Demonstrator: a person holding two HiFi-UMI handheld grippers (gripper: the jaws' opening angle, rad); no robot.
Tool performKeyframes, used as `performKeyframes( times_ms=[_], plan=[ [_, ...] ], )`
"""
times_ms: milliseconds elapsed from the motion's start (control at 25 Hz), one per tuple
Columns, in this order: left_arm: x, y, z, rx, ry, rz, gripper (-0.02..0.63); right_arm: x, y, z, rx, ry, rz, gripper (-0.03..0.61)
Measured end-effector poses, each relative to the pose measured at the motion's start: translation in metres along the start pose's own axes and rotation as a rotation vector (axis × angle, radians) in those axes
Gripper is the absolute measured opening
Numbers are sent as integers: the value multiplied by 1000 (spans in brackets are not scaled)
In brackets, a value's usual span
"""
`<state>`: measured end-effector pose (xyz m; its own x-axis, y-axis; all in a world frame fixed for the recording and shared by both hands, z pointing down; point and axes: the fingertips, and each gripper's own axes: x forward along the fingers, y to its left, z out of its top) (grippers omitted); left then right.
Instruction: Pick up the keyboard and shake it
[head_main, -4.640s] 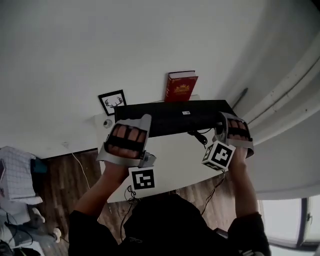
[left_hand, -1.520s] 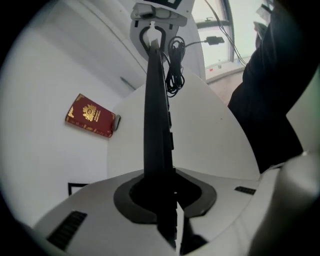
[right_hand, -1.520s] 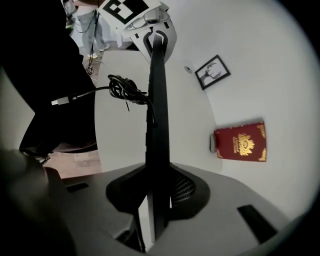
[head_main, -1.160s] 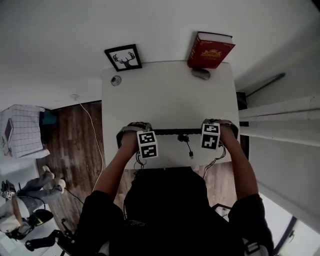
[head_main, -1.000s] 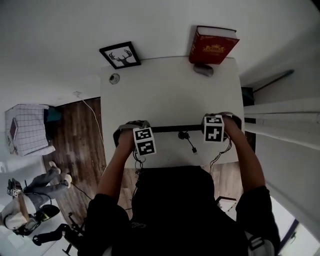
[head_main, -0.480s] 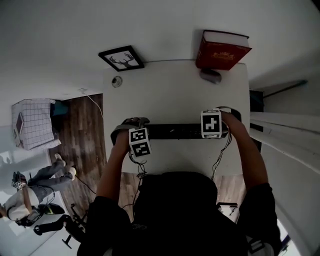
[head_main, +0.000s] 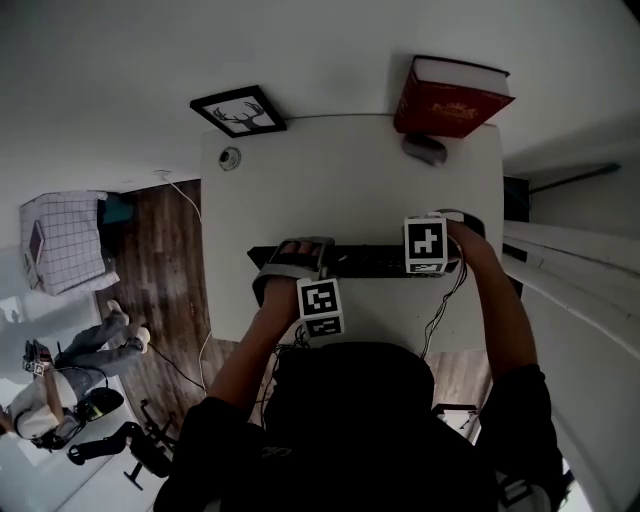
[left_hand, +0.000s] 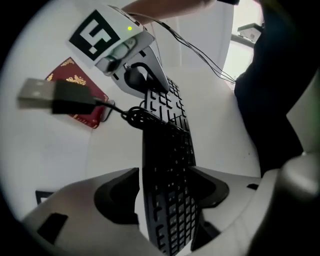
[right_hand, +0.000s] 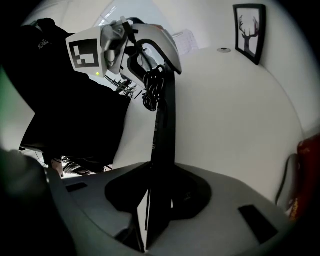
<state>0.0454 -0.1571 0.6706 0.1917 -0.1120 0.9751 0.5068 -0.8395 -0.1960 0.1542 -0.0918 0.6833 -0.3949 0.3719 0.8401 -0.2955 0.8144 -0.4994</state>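
Since the head view of 0.5 s earlier, the left gripper (left_hand: 164, 186) has been shifted off the left end of the flat black plastic keyboard (head_main: 385, 262) and inward along it, so that the left end is now exposed. Its 2 jaws are opening. The keyboard is seen between them, but a sliver of light is visible beside 1 pad, so no grip is judged to be held there.

The right gripper (right_hand: 160, 186) is closed on the keyboard's right end, with both pads pressed against the thin body. A black cable (left_hand: 142, 116) is bundled against the keyboard, and its USB plug (left_hand: 37, 95) is seen loose, close to the left gripper's camera.

The keyboard is held low over the front part of the white rectangular table (head_main: 330, 190). Whether it rests on the top cannot be told. Well behind it, a red hardback book (head_main: 452, 98) and a black-framed deer picture (head_main: 238, 110) are noted at the table's far edge.

The lift and shake are judged complete. Remaining: release by the right gripper and withdrawal of both.
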Motion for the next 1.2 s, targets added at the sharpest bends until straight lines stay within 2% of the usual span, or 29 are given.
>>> performKeyframes(
  times_ms=[200, 320, 440, 640, 760, 840, 920, 1040, 1200],
  plan=[
    [13, 1, 8, 14, 12, 10, 273, 2, -1, -2, 6, -7, -17, 117],
    [11, 0, 8, 25, 17, 32, 270, -1, -1, 0, -48, -24, -68, 126],
    [10, 0, 8, 29, 21, 46, 265, -13, -9, 2, -91, -38, -225, 242],
    [12, 1, 8, 38, 36, 46, 265, -40, -5, 19, -162, -115, -596, 252],
    [11, 1, 7, 50, 46, 50, 265, -32, -3, 36, -179, -143, -696, 252],
    [12, 1, 9, 54, 50, 52, 264, -13, -8, 34, -167, -82, -697, 251],
    [14, 0, 10, 44, 53, 39, 264, -1, -10, 31, -161, -35, -673, 201],
    [17, 1, 7, 22, 57, -5, 264, 2, -12, 33, -155, -63, -616, 199],
    [21, -2, 10, 13, 46, -111, 264, 4, -11, 31, -173, -99, -474, 198]
  ],
)
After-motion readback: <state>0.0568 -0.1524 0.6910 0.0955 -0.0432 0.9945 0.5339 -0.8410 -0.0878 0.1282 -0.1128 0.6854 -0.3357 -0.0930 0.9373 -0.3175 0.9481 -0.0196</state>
